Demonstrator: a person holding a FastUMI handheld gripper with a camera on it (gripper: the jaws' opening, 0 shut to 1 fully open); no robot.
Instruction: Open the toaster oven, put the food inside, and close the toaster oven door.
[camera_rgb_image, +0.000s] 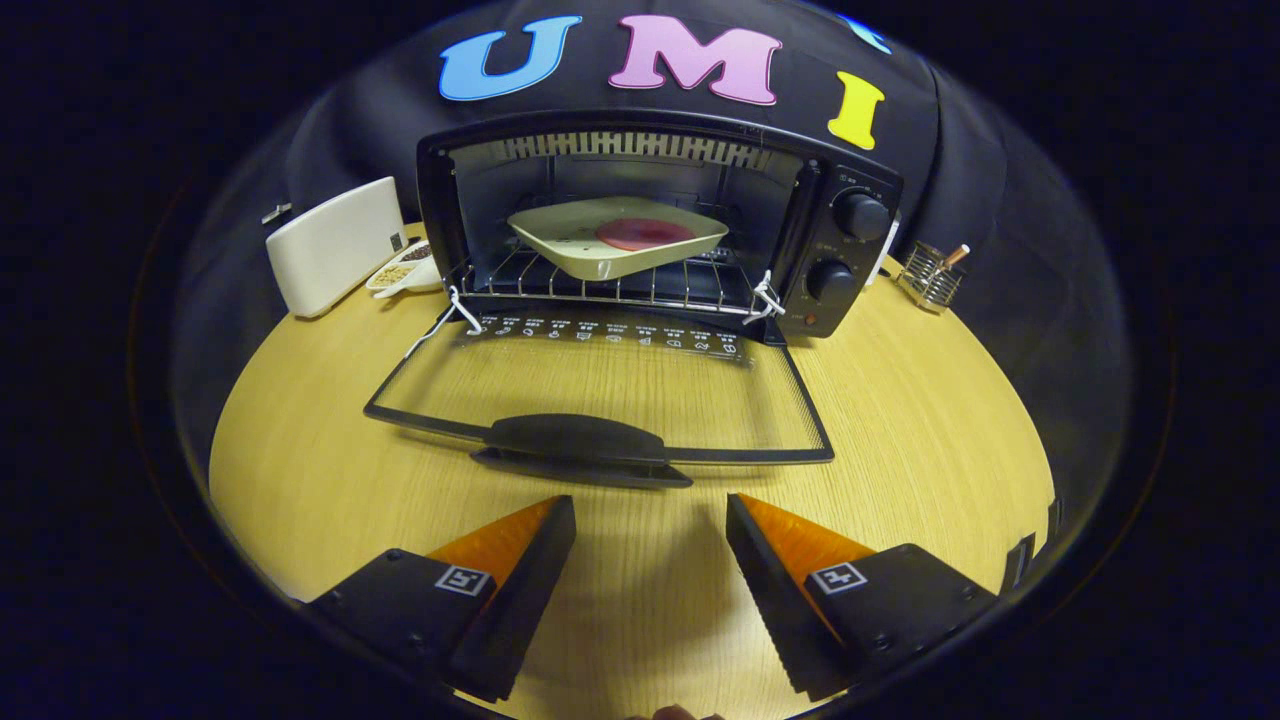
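jaws apart, empty | square tray (600, 255) on wire rack (600, 285)

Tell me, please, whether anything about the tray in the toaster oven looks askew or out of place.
Yes: the cream tray holding the pink food sits turned at an angle on the wire rack, a corner pointing toward the open door rather than square to it. Nothing looks spilled or damaged. The gripper is open and empty.

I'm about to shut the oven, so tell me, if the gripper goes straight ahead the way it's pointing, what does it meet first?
Most likely the door handle of the lowered oven door, just ahead of the open gripper. Height above the table is hard to judge.
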